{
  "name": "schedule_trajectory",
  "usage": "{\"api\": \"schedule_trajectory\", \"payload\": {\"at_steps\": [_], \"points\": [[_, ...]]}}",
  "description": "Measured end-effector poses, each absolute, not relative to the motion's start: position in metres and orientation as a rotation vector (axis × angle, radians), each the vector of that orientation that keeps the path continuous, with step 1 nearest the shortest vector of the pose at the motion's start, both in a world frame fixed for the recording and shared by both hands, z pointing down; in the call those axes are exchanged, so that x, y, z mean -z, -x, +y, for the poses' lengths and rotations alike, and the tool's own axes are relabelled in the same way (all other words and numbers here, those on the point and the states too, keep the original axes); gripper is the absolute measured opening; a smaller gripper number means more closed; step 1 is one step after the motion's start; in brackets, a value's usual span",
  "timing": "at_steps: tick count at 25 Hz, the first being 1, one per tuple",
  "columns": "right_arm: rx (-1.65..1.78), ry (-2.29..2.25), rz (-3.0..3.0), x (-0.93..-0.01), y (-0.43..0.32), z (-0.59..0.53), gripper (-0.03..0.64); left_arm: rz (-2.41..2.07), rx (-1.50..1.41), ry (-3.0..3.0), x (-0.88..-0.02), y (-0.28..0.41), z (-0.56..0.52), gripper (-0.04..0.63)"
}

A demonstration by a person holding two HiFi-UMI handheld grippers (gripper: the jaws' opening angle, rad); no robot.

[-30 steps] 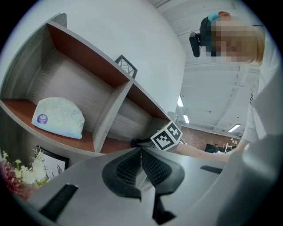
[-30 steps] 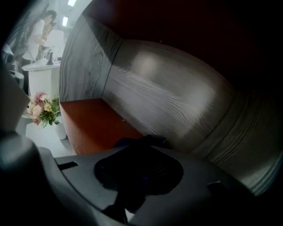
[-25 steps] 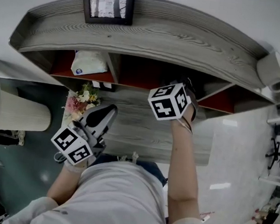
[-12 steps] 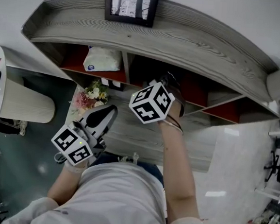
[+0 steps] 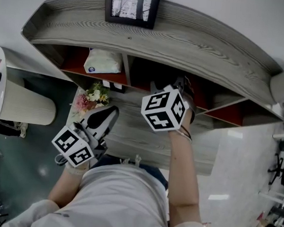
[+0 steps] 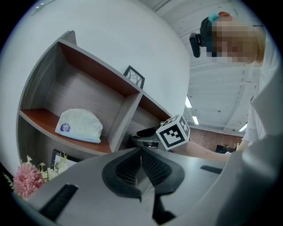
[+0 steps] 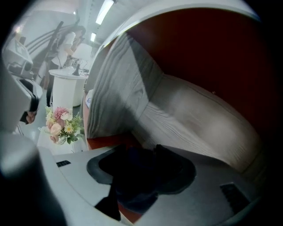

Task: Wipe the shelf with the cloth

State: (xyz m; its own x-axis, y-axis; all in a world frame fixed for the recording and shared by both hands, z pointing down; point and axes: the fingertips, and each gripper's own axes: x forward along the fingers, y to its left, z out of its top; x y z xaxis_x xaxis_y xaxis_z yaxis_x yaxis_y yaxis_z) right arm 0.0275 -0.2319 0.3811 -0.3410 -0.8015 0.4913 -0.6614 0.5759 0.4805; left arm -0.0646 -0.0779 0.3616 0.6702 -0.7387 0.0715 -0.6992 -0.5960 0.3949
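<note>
Inside the middle compartment of the shelf [image 5: 163,36]: right gripper [image 7: 139,152], tipped downward, jaws just opened and now spread. Between those jaws, a dark cloth [image 7: 132,187], loosely bunched over the compartment's red floor, not visibly pinched by either pad. Out in front of the shelf's left compartment and lower: left gripper [image 6: 141,152], held level, jaws pressed together on nothing. On that left compartment's floor, a white packet [image 6: 79,126]. Below the same compartment, pink flowers [image 6: 26,181]. Atop the shelf, a picture frame [image 5: 132,3].
</note>
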Motion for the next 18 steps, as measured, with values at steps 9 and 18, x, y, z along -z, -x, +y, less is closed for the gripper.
{"api": "schedule_trajectory", "payload": {"at_steps": [9, 18], "points": [[-0.097, -1.212, -2.121, -0.406, -0.061, -0.244, 0.261, -1.122, 0.122, -2.499, -0.362, 0.060, -0.079, 0.017], [-0.176, -1.104, -2.138, -0.418, -0.042, -0.237, 0.138, -1.157, 0.114, -2.482, -0.364, 0.067, -0.075, 0.017]]}}
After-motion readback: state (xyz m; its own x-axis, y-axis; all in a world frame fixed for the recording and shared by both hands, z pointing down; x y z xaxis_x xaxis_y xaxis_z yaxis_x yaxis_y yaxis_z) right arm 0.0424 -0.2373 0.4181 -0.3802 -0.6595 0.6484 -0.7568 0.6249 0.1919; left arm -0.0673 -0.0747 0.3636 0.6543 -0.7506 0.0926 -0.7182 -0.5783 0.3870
